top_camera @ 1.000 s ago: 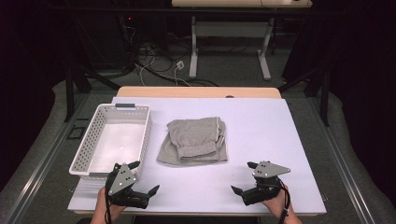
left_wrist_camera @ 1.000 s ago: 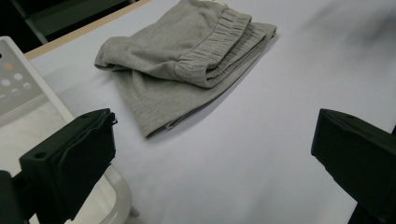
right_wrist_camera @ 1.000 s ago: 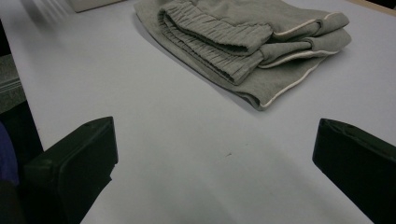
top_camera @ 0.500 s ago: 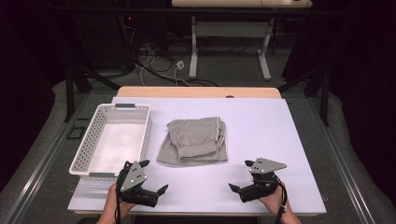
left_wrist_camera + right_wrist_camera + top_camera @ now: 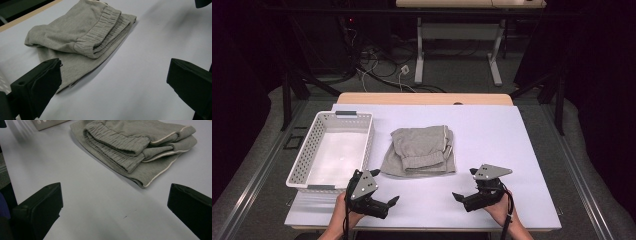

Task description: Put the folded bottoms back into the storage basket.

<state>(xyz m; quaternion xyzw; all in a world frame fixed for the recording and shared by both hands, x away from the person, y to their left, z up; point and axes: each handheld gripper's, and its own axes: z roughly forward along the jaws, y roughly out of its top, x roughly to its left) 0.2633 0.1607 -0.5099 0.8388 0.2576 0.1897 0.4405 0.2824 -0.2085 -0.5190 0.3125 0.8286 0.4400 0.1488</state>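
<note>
Status: approach phase. No contact with the work item is made.

Nearest the lower edge of the high view, the left gripper [image 5: 384,204] sits at lower left of centre and the right gripper [image 5: 463,198] at lower right of centre. Each is held in a hand above the white table surface [image 5: 522,150]. Both sets of jaws stand wide apart with nothing between them; each gripper view confirms this, with one black jaw at the lower left corner and one at the lower right, and bare surface in the gap.

Next out, the folded grey shorts [image 5: 421,150] lie flat at the centre of the high view, apart from both grippers. In the left gripper view the shorts [image 5: 75,40] occupy the upper left; in the right gripper view the shorts [image 5: 135,147] occupy the upper centre and right, elastic waistband folded on top, pale piping along the hem.

To the left of the shorts, just beside them, stands the white perforated basket [image 5: 307,160]. It appears empty.

Judgement: the likely work is moving the shorts, probably to the basket. Grasp, lift and placement all remain.

Limits of visibility:
- Forearms are cut off by the lower frame edge.
- The far background is dark; cables and desk legs are discernible, little else.
- The layers inside the fold are hidden.
- The basket appears as a cropped corner at the top left of the right gripper view.
</note>
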